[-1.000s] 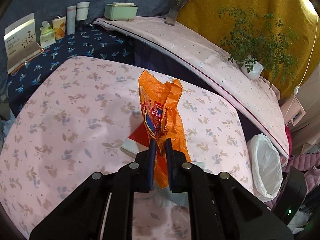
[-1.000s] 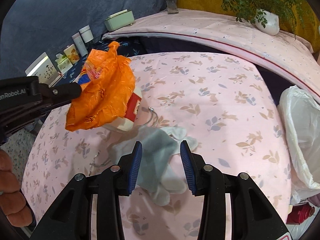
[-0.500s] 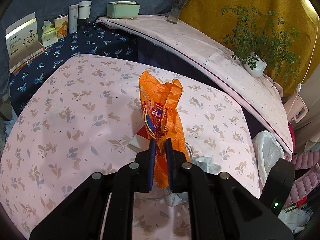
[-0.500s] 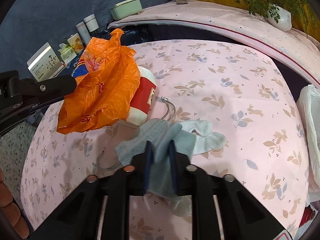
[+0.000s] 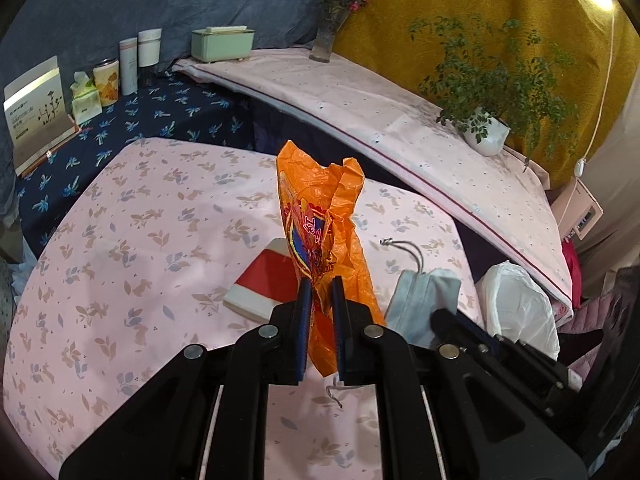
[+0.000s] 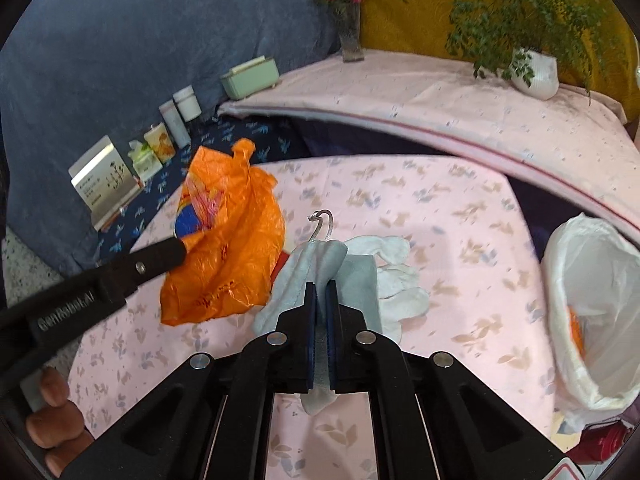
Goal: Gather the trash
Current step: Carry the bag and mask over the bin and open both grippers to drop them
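Observation:
My left gripper (image 5: 319, 282) is shut on an orange plastic bag (image 5: 322, 220) and holds it up above the pink floral table; the bag also shows in the right wrist view (image 6: 228, 240). My right gripper (image 6: 321, 286) is shut on a pale blue cloth pouch (image 6: 316, 264) with a cord loop (image 6: 322, 222), lifted off the table; the pouch also shows in the left wrist view (image 5: 424, 296). A white-lined trash bin (image 6: 596, 304) stands at the table's right edge, with something orange inside.
A red and white box (image 5: 264, 280) lies on the table under the bag. White gloves (image 6: 392, 276) lie beside the pouch. Boxes, cans and a tissue pack (image 5: 84, 98) stand on the blue cloth at back left. A potted plant (image 5: 486, 136) and vase stand on the rear shelf.
My right gripper closed on the blue pouch and lifted it toward the right. My left gripper kept its hold on the orange bag and rose slightly.

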Demonstrator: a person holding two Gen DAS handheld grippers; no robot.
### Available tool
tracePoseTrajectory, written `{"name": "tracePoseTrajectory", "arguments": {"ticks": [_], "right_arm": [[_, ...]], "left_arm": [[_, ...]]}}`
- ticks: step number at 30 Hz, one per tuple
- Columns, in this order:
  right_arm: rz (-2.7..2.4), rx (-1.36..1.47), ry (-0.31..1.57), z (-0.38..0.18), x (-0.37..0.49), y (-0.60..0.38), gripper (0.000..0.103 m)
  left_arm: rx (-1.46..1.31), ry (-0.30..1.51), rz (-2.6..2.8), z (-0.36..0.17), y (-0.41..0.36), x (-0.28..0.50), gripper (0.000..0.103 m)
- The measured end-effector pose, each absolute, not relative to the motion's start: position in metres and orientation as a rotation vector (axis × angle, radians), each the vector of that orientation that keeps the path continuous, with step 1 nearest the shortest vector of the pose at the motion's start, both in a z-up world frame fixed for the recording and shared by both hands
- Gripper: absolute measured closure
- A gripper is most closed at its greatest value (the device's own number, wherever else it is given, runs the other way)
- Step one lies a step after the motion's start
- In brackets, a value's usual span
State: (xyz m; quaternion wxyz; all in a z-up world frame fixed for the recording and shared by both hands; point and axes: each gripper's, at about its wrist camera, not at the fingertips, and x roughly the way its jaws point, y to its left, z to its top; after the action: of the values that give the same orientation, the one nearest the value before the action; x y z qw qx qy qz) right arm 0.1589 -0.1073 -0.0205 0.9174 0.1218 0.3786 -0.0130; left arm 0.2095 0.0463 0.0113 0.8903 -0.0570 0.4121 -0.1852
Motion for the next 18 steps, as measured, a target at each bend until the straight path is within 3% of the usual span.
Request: {"name": "tracePoseTrajectory", "arguments": {"ticks": [7, 18], "right_arm": [[-0.049, 0.282, 0.771, -0.008, 0.147, -0.139, 0.098], [-0.096, 0.329, 0.889, -0.071, 0.131, -0.168, 0.092]], "left_arm": [[-0.112, 0.840, -0.408, 0.025, 0.023, 0.198, 0.093], [-0.067, 0.872, -0.418, 0.007, 0.003, 0.189, 0.093]]}}
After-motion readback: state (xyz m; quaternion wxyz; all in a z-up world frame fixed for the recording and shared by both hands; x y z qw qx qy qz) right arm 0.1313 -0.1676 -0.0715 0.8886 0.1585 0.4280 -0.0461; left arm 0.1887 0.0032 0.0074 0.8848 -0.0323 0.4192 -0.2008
